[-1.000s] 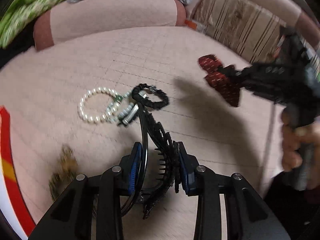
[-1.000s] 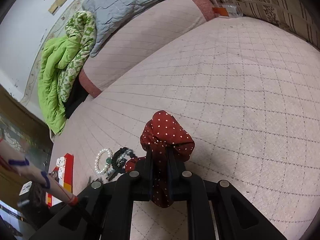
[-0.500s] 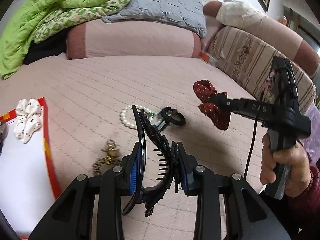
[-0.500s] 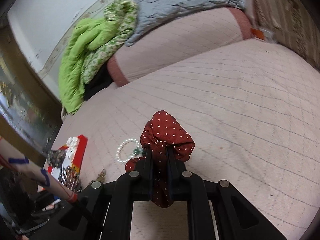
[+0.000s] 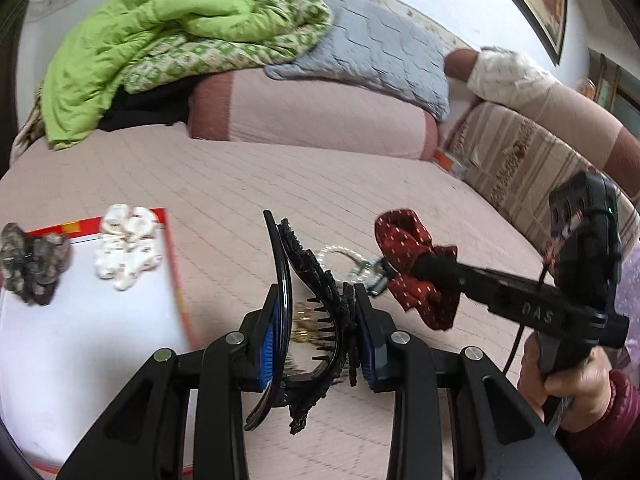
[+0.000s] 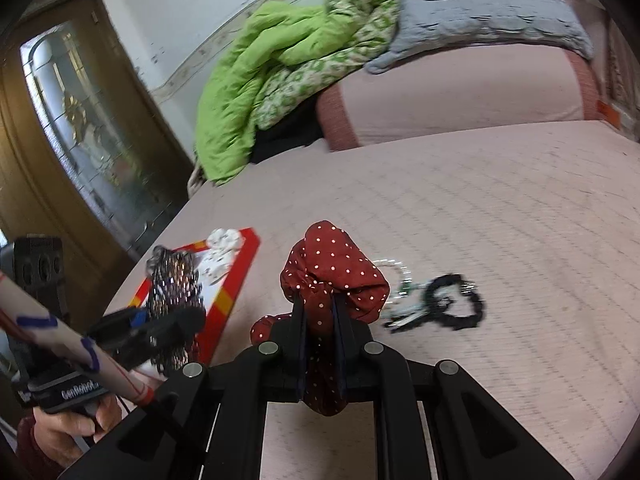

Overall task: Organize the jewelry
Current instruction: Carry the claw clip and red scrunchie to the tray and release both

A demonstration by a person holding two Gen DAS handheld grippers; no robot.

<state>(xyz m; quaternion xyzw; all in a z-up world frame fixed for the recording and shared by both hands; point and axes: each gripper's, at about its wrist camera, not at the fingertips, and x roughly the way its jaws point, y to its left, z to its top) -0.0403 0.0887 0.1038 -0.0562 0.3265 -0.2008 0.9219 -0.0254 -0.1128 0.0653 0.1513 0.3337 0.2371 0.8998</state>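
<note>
- Left wrist view, nearest: my left tool point(image 5: 316, 344) is clamped on a black hair claw clip point(image 5: 308, 280), held above the bed point(image 5: 248, 176).
- Right wrist view: my right tool point(image 6: 320, 340) pinches a red dotted scrunchie point(image 6: 334, 264), also off the bed.
- Left of both, a red-edged white tray point(image 5: 174, 256) already holds a white scrunchie point(image 5: 126, 246) and a dark one point(image 5: 34, 262).
- Farther out, a pearl bracelet point(image 6: 394, 270) and a black bracelet point(image 6: 458, 304) lie on the bed, unsorted.
- I judge this the carry step; next, bring both pieces over the tray and let go.
</note>
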